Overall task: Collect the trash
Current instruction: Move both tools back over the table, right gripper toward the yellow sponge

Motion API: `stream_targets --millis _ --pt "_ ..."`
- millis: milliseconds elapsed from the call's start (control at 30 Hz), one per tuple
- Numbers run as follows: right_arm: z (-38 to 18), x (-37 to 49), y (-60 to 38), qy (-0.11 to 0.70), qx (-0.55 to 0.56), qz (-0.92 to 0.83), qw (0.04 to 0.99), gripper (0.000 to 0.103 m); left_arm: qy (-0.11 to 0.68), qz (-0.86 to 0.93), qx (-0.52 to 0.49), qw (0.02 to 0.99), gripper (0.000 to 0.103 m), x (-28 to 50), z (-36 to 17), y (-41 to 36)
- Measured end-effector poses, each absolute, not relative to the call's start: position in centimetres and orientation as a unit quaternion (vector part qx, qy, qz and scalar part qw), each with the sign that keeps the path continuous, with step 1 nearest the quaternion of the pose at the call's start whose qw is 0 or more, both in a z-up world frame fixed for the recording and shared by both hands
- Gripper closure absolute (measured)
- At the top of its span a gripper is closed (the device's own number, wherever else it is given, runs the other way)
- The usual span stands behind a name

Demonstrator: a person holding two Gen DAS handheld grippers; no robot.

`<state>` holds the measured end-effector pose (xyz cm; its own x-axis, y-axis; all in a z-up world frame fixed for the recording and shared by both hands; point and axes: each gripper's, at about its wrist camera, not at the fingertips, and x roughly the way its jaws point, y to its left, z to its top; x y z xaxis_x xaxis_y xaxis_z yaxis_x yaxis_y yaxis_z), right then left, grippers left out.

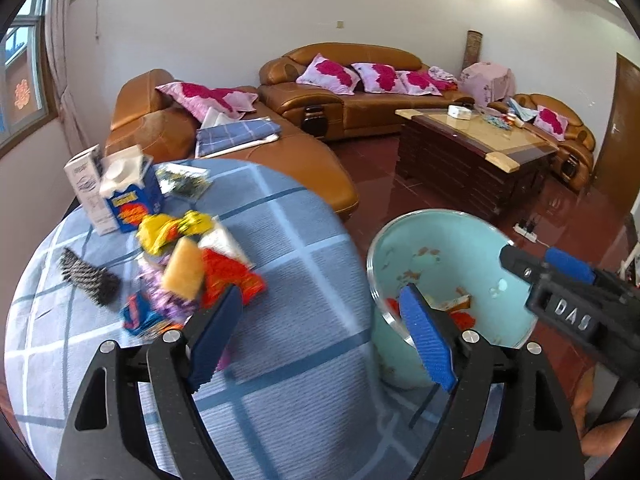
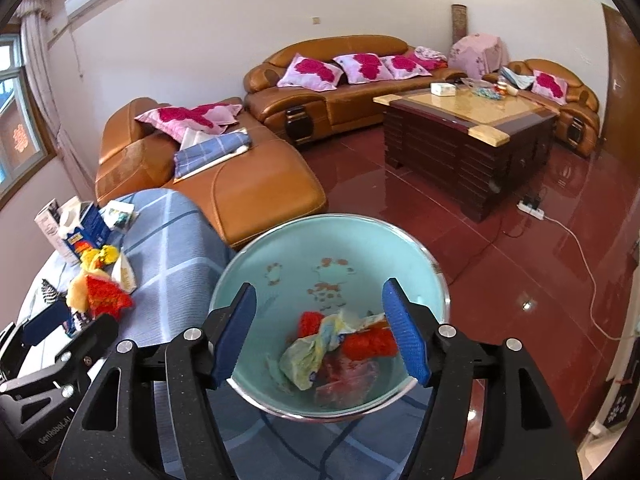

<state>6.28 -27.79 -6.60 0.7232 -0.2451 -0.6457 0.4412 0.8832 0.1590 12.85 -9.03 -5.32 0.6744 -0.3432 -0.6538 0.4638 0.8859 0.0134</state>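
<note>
A pile of crumpled wrappers (image 1: 192, 268), yellow, orange and purple, lies on the round table's blue checked cloth (image 1: 280, 248). My left gripper (image 1: 320, 300) hangs open over the cloth just right of the pile, with nothing between its blue pads. A pale green basin (image 2: 280, 256) sits at the table's right edge and holds several crumpled wrappers (image 2: 320, 352). My right gripper (image 2: 320, 292) is open above the basin, its pads apart and holding nothing. The basin (image 1: 460, 248) also shows in the left wrist view, with the right gripper's body at its right rim.
A blue tissue box (image 1: 132, 196), a white carton (image 1: 86, 184) and a black brush (image 1: 88, 276) stand on the table's far left. Behind are brown leather sofas (image 2: 256, 176), a dark coffee table (image 2: 460, 140) and a power strip (image 2: 532, 208) with its cord on the red floor.
</note>
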Motion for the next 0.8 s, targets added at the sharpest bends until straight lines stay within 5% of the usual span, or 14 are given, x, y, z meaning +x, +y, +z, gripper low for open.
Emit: stream_targets --millis 800 --pt "-6.6 11.0 -17.0 0.349 0.098 -0.072 0.929 0.045 0.365 -0.089 0.018 0.927 0.026 15.5 -7.0 7.3"
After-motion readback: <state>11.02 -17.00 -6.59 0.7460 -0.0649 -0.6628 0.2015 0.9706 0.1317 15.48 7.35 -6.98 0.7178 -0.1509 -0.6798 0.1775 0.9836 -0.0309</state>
